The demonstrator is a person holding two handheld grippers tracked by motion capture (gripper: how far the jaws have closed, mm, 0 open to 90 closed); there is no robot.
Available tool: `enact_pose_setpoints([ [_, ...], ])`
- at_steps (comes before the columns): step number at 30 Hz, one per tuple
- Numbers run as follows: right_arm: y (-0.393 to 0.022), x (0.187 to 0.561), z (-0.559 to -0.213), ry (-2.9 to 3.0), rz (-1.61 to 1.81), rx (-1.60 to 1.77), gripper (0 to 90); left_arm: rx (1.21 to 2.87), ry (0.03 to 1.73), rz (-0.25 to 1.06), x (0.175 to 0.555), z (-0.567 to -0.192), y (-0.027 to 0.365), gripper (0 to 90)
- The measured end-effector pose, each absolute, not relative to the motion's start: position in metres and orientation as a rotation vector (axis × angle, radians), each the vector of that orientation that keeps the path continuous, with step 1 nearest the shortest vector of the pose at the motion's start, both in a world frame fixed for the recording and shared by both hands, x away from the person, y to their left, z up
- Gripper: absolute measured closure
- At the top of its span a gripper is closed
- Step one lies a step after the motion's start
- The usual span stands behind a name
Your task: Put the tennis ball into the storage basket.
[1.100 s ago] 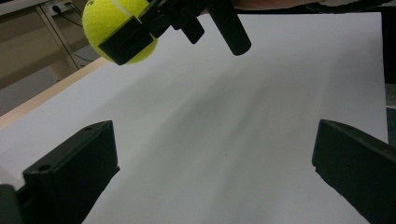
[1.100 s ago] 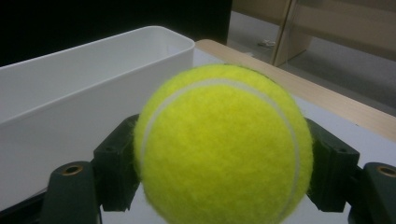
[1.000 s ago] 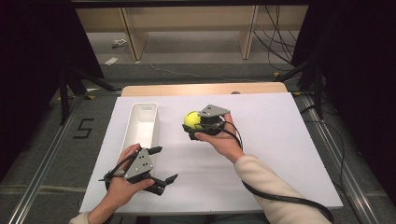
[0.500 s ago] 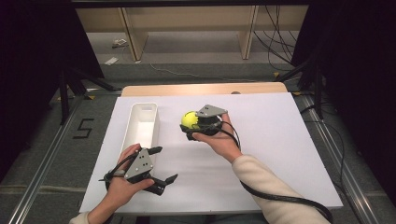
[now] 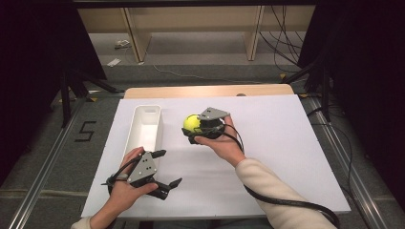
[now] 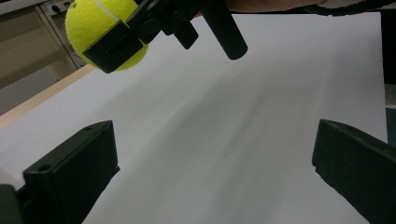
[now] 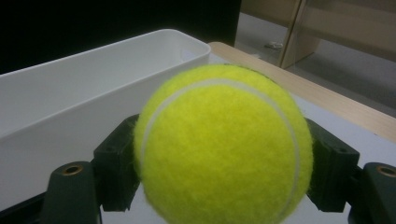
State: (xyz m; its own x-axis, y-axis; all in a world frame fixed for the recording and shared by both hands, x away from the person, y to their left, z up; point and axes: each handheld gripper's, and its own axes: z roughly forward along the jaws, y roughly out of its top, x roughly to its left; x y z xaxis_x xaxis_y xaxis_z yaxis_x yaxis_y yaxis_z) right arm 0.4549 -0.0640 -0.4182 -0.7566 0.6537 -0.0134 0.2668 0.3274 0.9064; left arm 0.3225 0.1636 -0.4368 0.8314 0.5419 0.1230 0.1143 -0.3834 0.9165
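Yellow ball (image 7: 224, 144): your right tongs (image 7: 224, 186) clamp it; their view shows the seam.
Left tongs (image 5: 165, 168): released, at 7 o'clock on the counter (image 5: 286, 143).

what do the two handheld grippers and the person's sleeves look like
Both the left gripper and the right gripper are black with two blocky jaws and a grey three-cornered plate on top. A black cable trails from the right one. The sleeve is cream.
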Motion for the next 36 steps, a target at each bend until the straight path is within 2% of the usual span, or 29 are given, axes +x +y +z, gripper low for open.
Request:
enact_pose_setpoints([
  [36,-0.051,0.453,-0.416,2.228,1.422,0.793,26.2,1.933,0.500,0.491,0.322,-0.437,0.164,0.0],
])
